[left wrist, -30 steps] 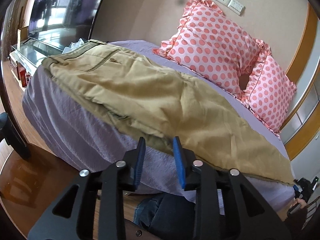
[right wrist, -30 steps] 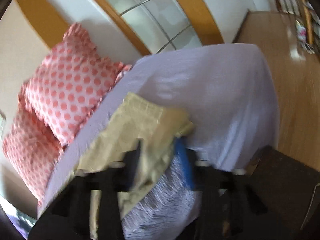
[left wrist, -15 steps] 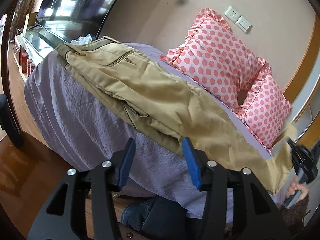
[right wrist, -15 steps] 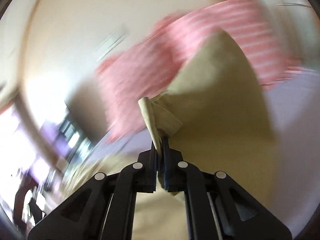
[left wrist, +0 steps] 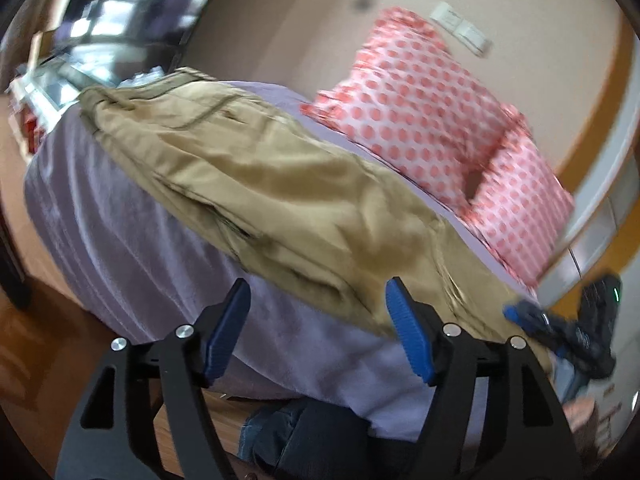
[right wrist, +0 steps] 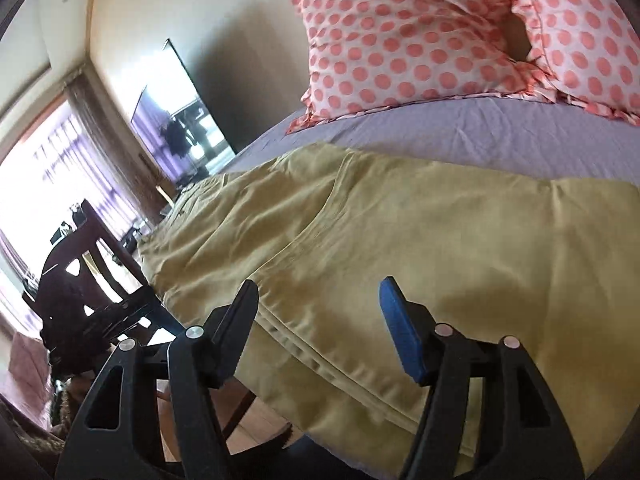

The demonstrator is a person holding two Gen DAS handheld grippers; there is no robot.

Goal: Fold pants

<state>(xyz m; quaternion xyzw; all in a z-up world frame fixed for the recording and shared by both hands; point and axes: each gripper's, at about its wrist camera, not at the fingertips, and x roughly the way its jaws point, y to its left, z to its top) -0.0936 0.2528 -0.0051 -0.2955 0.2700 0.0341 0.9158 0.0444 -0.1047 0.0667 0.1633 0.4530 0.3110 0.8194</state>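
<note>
1. Pants [right wrist: 400, 240] lie spread along the bed [right wrist: 480, 136], near its front edge.
2. Two pillows [right wrist: 400, 32], side by side, stand behind the pants.
3. Television [right wrist: 180, 120]: beyond the bed's left end.
4. Chair [right wrist: 92, 264]: beside that end.

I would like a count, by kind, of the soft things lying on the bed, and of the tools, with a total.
Khaki pants: 1
Polka-dot pillows: 2, the left pillow and the right pillow
Tools: 2, the left tool and the right tool, both open and empty
Total: 5
</note>
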